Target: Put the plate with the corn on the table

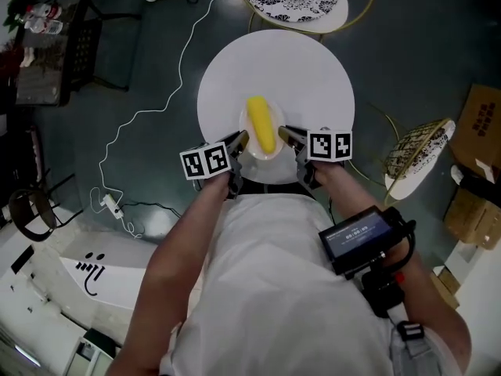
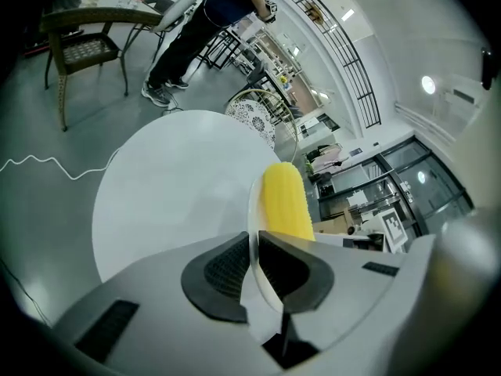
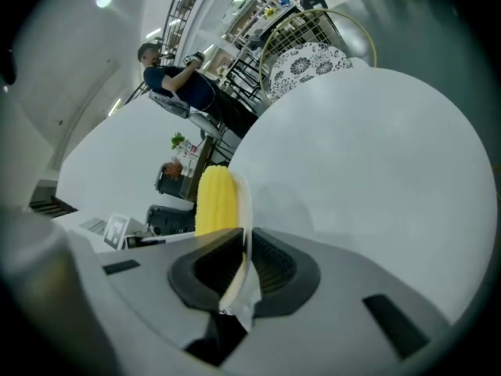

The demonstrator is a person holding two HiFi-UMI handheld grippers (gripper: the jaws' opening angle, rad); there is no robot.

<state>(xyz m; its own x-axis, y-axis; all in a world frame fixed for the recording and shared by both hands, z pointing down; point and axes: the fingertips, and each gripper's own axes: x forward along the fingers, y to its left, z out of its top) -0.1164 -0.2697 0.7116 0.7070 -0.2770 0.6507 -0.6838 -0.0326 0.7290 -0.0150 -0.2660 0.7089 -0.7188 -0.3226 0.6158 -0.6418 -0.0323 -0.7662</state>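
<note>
Our white shirt (image 1: 266, 288) nearest, we clamp the left gripper (image 1: 239, 141) and right gripper (image 1: 286, 134) on opposite rims of the plate (image 1: 263, 157), corn (image 1: 261, 124) lying on it, over the near edge of the round table (image 1: 301, 69)

Round white tabletop (image 1: 235, 65): smooth, matt, evenly finished. Small white round plate (image 1: 262, 157): thin, smooth, faint sheen; material not determinable. Yellow corn cob (image 1: 261, 124): finely ribbed surface, satin finish. Left gripper (image 2: 252, 258) and right gripper (image 3: 244, 265): grey matt moulded plastic shells, black ribbed pads (image 2: 226, 271). Dark grey floor (image 1: 407, 45): smooth, lightly reflective.
</note>
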